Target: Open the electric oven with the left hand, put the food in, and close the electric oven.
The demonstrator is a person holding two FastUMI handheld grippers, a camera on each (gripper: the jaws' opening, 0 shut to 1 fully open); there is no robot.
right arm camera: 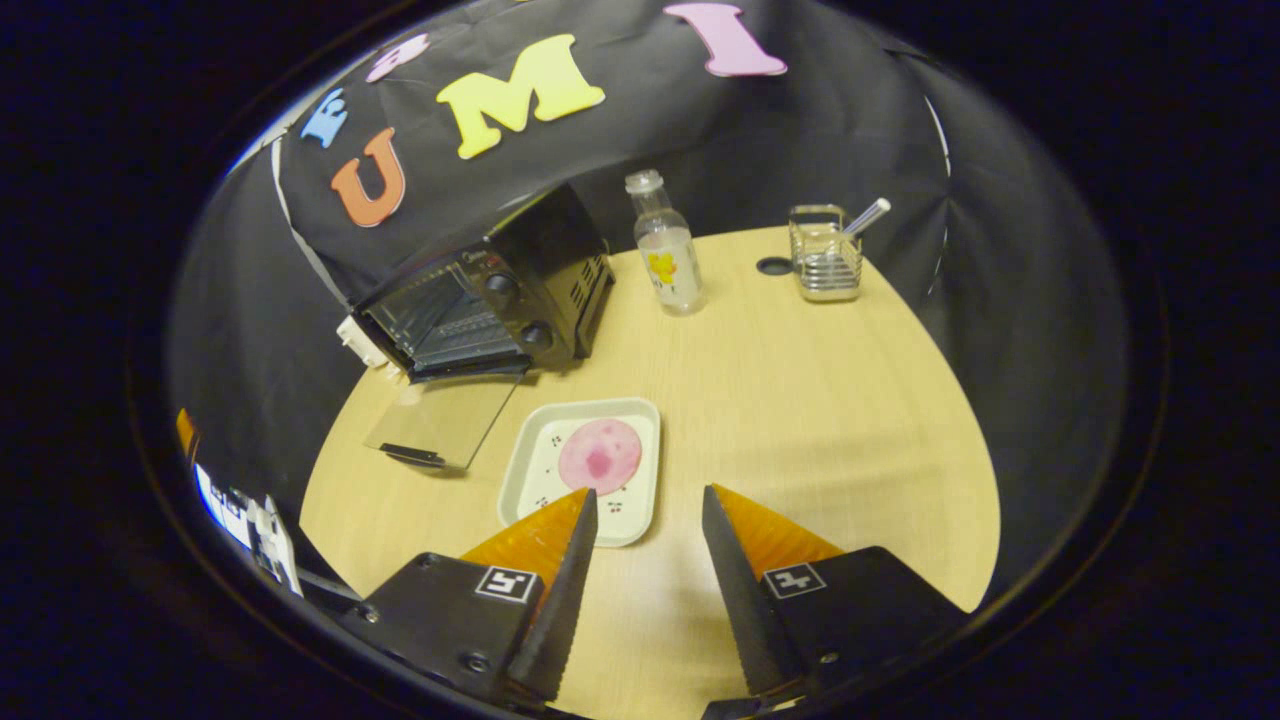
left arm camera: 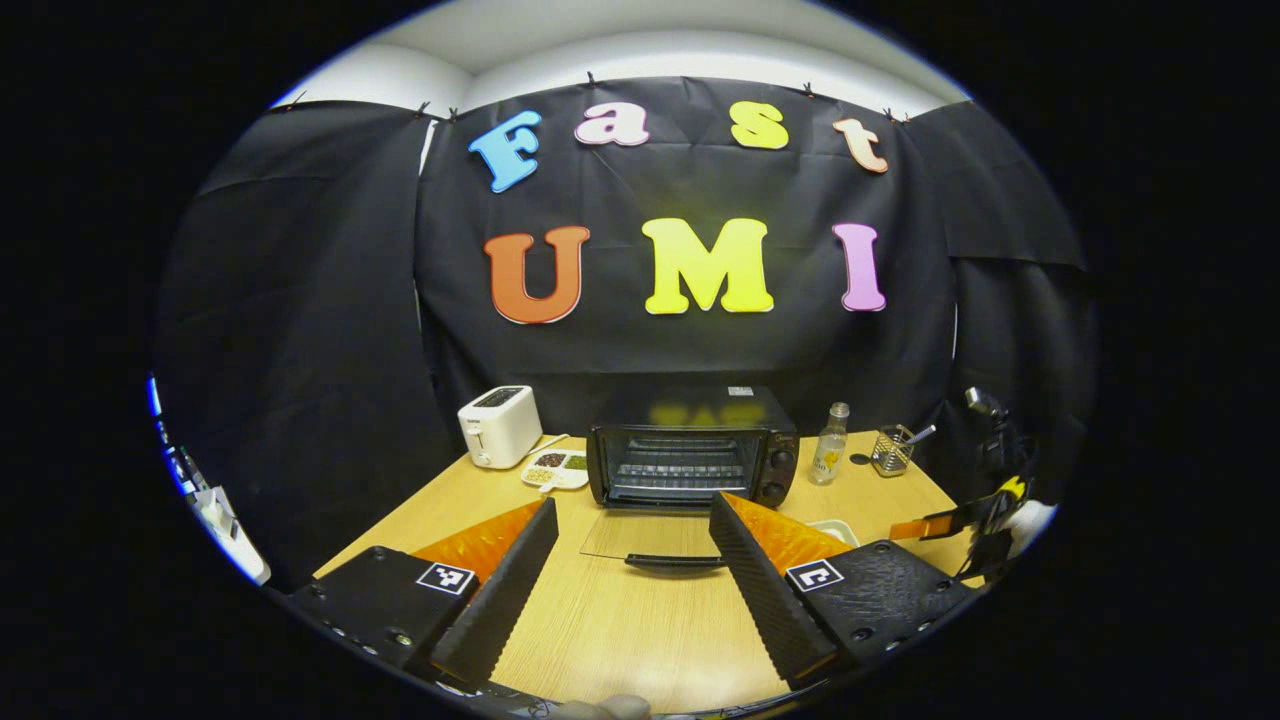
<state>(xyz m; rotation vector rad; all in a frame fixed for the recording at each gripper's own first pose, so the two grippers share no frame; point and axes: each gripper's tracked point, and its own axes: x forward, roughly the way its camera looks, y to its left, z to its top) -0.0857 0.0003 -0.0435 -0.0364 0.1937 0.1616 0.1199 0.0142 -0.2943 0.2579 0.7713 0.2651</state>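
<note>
The black electric oven (left arm camera: 690,460) stands at the back of the wooden table with its glass door (left arm camera: 645,538) folded down flat, handle toward me. My left gripper (left arm camera: 632,505) hovers open in front of that door with nothing between its fingers. In the right gripper view the oven (right arm camera: 490,300) sits at the far left, door (right arm camera: 440,420) down. A pale square tray (right arm camera: 540,455) holding a round pink piece of food (right arm camera: 599,455) lies on the table right of the door. My right gripper (right arm camera: 648,495) is open just short of the tray's near edge. The other gripper (left arm camera: 960,520) shows at far right.
A white toaster (left arm camera: 498,425) and a divided snack dish (left arm camera: 557,468) stand left of the oven. A small clear bottle (right arm camera: 668,245) and a wire holder with a utensil (right arm camera: 826,255) stand to its right. Bare tabletop (right arm camera: 820,400) lies right of the tray.
</note>
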